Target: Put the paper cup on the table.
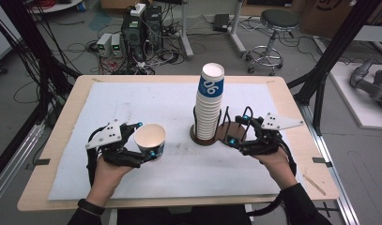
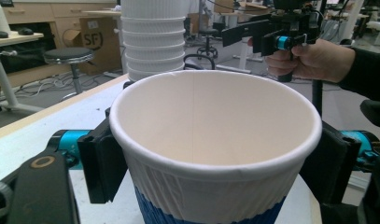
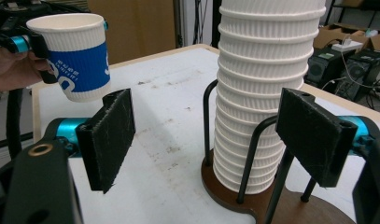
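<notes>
Grippers first: the left gripper (image 1: 142,140) clenches a single paper cup (image 1: 150,136) by its sides, held upright above the white mat (image 1: 109,103). The right gripper (image 1: 235,131) stands unclenched beside the cup stack (image 1: 210,103) in its wooden holder (image 1: 225,133). Judged step: one cup is separated; next likely calls for setting it down clear of the stack.

Light is even and soft, coming from overhead, and nothing is dim. The white mat (image 1: 132,108) on the bench reads bright without glare; shadows under the cup stack (image 1: 210,105) are faint. The high view is slightly soft and grainy, with lines bowing at its edges. In the left gripper view the cup rim (image 2: 215,121) is sharp, while the room behind blurs. The right gripper view's nearest foreground is soft.
</notes>
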